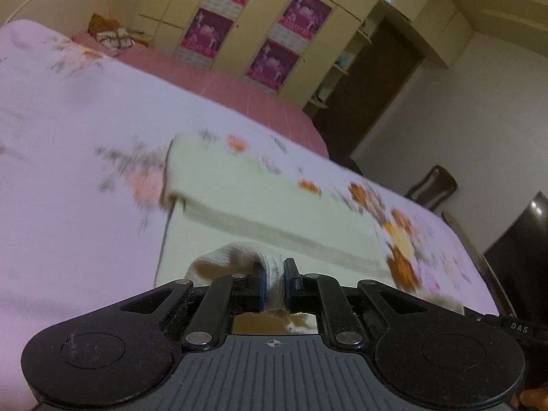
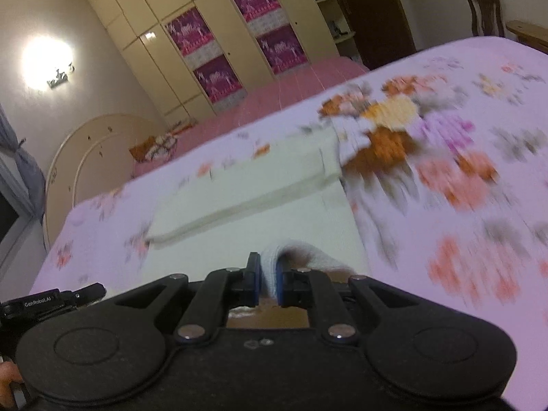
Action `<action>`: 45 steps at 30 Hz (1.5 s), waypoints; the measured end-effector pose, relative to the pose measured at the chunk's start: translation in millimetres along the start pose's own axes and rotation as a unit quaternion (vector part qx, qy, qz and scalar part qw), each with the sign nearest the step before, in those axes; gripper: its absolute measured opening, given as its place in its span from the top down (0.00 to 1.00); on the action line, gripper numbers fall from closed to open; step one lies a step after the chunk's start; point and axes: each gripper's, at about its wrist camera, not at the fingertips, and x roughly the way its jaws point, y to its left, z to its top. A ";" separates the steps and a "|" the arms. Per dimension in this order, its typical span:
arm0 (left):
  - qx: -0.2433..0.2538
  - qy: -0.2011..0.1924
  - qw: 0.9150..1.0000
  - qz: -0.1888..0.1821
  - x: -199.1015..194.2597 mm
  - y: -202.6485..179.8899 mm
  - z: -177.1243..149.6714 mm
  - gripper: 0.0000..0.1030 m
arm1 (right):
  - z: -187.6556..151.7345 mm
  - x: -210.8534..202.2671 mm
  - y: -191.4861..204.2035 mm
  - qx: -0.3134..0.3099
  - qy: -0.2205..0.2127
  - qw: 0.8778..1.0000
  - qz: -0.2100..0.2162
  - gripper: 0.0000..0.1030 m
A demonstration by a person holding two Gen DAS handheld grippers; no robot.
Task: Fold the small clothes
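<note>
Here, the left gripper has its fingers pinching a bunched edge of the cream cloth, which lies folded on the bed. Likewise, the right gripper pinches the cloth's near edge.

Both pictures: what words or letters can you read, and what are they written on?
"DAS": on the black bar at the right edge of the left view.
"GenRobot.AI": on the black bar at the left edge of the right view.
Purple posters on the wardrobe: too blurred to read.
</note>
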 end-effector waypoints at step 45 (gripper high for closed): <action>0.134 0.020 0.988 0.070 217.2 -28.7 64.4 0.01 | 97.0 248.0 16.0 -0.184 0.036 0.981 -0.056 0.51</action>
